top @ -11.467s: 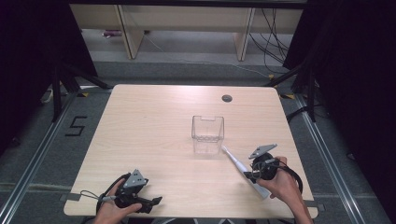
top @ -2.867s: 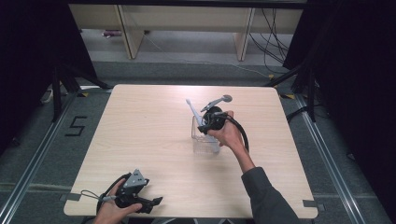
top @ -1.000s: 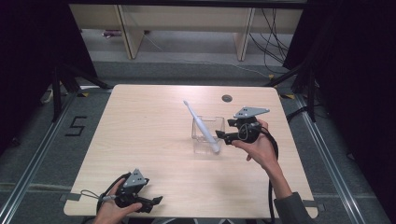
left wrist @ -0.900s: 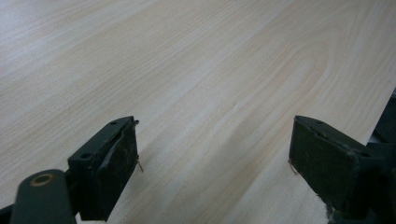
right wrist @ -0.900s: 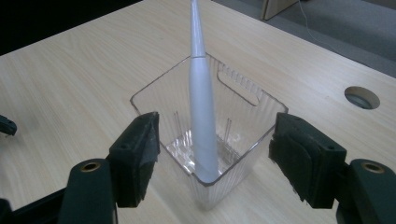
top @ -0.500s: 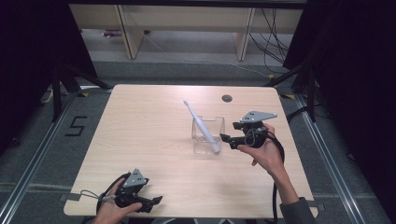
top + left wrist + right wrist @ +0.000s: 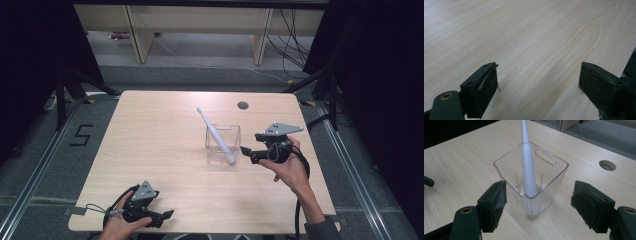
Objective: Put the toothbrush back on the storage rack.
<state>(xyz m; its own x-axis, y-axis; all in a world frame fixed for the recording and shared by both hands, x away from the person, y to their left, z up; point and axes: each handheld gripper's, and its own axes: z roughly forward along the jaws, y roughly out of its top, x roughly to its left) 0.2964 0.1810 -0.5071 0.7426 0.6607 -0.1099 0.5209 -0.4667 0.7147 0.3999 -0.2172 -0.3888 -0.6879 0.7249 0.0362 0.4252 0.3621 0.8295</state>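
Observation:
A clear ribbed plastic box (image 7: 222, 145) stands in the middle of the table (image 7: 150, 140). A white tapered stick like a toothbrush handle (image 7: 216, 136) stands in it, thick end down, leaning toward the far left. My right gripper (image 7: 245, 151) hovers just right of the box, pointing at it. Its jaws have just been opening and nothing is between them. In the right gripper view the box (image 7: 549, 182) and the stick (image 7: 528, 170) sit just beyond the open right gripper (image 7: 541, 193). My left gripper (image 7: 167, 215) rests open at the near left edge, over bare wood (image 7: 537, 82).
A round cable hole (image 7: 243, 105) lies behind the box, also in the right gripper view (image 7: 607, 165). Wooden shelf legs and cables sit on the floor past the far edge. A "5" mark (image 7: 81, 135) is on the floor to the left.
My right gripper has drawn back to the right, away from the box, and its jaws stand wider. The white stick stays leaning in the box. The left hand has not moved.

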